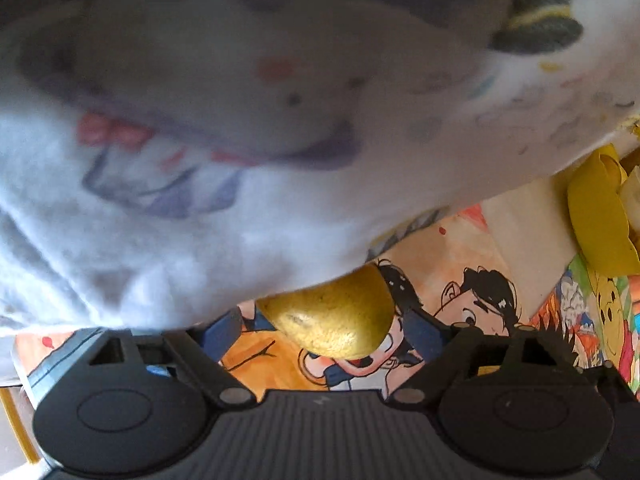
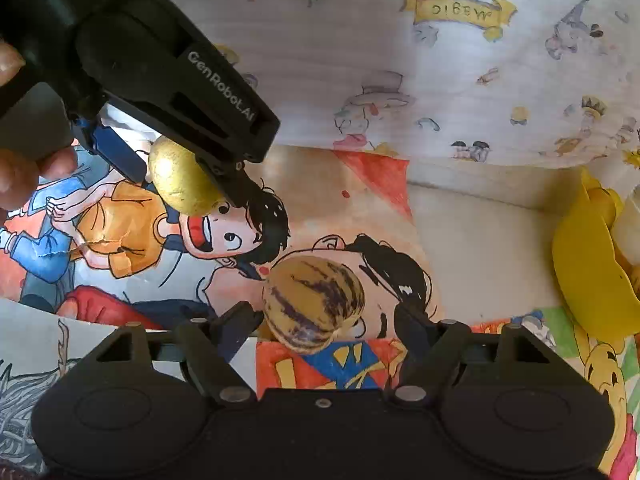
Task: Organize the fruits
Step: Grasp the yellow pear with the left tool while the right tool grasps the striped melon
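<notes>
Fruit-wise, the left gripper (image 2: 188, 178) is gripping a yellow fruit (image 2: 180, 182) between its fingers, while the right gripper (image 2: 320, 320) is sitting wide around a purple-striped fruit (image 2: 314, 304) on the cartoon cloth (image 2: 340, 184).

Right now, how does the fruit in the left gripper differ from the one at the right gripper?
The yellow fruit is plain golden; the striped fruit carries dark purple streaks. The yellow fruit is clamped in the left gripper above the cartoon mat; the striped fruit sits between the right gripper's spread fingers, and contact is unclear. Both are rounded and similar in size.
</notes>
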`<state>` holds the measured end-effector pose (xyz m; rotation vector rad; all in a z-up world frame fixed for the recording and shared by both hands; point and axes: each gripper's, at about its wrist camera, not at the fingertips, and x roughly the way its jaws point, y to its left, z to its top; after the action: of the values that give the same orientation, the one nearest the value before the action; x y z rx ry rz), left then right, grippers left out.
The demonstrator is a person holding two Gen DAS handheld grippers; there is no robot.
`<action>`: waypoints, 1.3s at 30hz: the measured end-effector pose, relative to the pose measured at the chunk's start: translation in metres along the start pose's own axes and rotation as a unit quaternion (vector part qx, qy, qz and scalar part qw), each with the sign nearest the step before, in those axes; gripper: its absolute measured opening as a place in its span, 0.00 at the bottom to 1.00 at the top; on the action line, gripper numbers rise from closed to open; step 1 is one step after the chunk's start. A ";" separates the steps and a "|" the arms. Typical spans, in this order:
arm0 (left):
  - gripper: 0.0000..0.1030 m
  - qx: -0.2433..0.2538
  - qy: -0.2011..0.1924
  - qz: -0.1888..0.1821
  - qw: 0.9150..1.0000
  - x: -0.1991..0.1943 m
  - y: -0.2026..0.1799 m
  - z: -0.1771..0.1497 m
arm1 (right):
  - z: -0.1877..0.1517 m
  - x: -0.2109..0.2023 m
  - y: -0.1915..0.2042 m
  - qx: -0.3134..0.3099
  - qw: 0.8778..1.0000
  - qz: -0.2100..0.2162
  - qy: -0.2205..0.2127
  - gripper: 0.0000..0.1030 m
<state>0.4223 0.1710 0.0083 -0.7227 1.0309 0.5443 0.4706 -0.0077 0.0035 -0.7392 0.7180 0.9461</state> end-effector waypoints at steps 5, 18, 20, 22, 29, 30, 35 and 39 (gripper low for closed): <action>0.82 -0.018 0.003 0.015 1.000 0.003 -0.005 0.002 | 0.000 0.006 -0.001 -0.002 1.000 0.010 -0.002 0.69; 0.71 -0.036 -0.014 0.017 0.999 0.000 -0.004 -0.002 | -0.001 0.007 -0.002 0.011 0.999 0.030 -0.013 0.55; 0.70 -0.029 -0.018 0.016 0.999 -0.005 -0.002 -0.003 | -0.002 0.005 -0.001 0.013 0.999 0.027 -0.016 0.55; 0.70 -0.020 -0.023 0.014 0.999 -0.007 -0.002 -0.004 | -0.003 0.003 0.000 0.017 0.999 0.023 -0.018 0.54; 0.69 0.027 -0.035 -0.002 0.999 -0.013 0.002 -0.013 | -0.008 -0.009 0.001 0.044 0.998 0.019 -0.029 0.54; 0.69 0.035 -0.036 -0.003 0.999 -0.014 0.002 -0.015 | -0.009 -0.012 0.000 0.054 0.998 0.017 -0.031 0.54; 0.69 0.073 -0.034 -0.013 0.997 -0.018 0.002 -0.023 | -0.017 -0.026 -0.002 0.099 0.994 0.014 -0.032 0.54; 0.69 0.096 -0.031 -0.022 0.995 -0.022 0.002 -0.030 | -0.022 -0.036 0.001 0.122 0.992 0.009 -0.029 0.54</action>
<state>0.3946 0.1479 0.0175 -0.5543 0.9926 0.4198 0.4509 -0.0406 0.0200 -0.4890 0.7754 0.8731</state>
